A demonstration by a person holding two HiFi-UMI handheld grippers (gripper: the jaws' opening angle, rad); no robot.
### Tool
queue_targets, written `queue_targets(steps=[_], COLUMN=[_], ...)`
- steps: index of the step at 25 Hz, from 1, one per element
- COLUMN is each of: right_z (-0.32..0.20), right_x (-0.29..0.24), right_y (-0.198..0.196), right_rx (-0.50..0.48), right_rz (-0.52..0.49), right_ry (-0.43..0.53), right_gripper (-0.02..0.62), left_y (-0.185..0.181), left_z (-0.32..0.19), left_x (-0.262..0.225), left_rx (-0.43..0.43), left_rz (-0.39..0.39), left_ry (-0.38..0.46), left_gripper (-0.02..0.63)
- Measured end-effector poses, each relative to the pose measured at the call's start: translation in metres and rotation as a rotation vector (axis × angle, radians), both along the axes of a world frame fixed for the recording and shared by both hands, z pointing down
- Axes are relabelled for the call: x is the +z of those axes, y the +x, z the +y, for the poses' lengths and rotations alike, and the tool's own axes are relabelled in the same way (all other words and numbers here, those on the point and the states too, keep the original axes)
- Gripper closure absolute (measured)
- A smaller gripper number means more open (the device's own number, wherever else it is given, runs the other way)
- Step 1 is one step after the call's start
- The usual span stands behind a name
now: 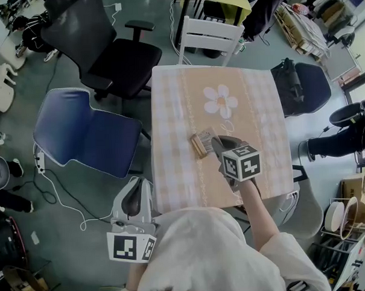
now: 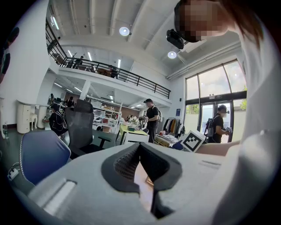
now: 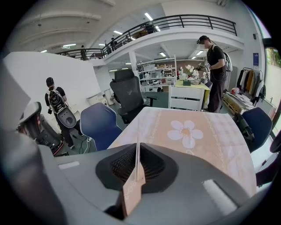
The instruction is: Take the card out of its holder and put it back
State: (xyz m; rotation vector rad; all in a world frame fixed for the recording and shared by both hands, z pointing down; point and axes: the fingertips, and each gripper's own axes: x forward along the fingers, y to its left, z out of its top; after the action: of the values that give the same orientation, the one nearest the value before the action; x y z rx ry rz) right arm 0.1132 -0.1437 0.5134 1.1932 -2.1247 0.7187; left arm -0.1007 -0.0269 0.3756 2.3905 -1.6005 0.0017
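Observation:
A small brown card holder (image 1: 200, 145) lies on the checked tablecloth with a flower print (image 1: 220, 101). My right gripper (image 1: 219, 146) hovers right beside it, tilted down toward the table. In the right gripper view its jaws (image 3: 137, 149) are shut on a thin peach card (image 3: 133, 190), seen edge-on and standing up between the pads. My left gripper (image 1: 134, 201) hangs off the table's near-left corner, close to the person's body. Its jaws (image 2: 140, 146) meet at the tips with nothing between them.
The table (image 1: 172, 190) has a blue chair (image 1: 85, 131) at its left, a black office chair (image 1: 106, 49) at the far left and a white chair (image 1: 211, 35) at the far end. People stand far off in the hall.

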Motion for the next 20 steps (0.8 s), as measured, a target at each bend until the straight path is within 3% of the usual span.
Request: queue_targets(steps=[13,20], right_z=[0.009,0.011], right_x=[0.015,0.003], right_y=[-0.001,0.010], right_rx=[-0.012,0.029], right_rz=[0.001,-0.026], right_ry=[-0.049,0.011], right_gripper=[0.577,0.577], left_y=[0.004,-0.003], left_z=[-0.001,0.000], left_x=[0.000,0.001], left_rx=[0.006,-0.002], left_rz=[0.004,0.000], left_ry=[-0.002,-0.005], left_gripper=[0.606,0.606])
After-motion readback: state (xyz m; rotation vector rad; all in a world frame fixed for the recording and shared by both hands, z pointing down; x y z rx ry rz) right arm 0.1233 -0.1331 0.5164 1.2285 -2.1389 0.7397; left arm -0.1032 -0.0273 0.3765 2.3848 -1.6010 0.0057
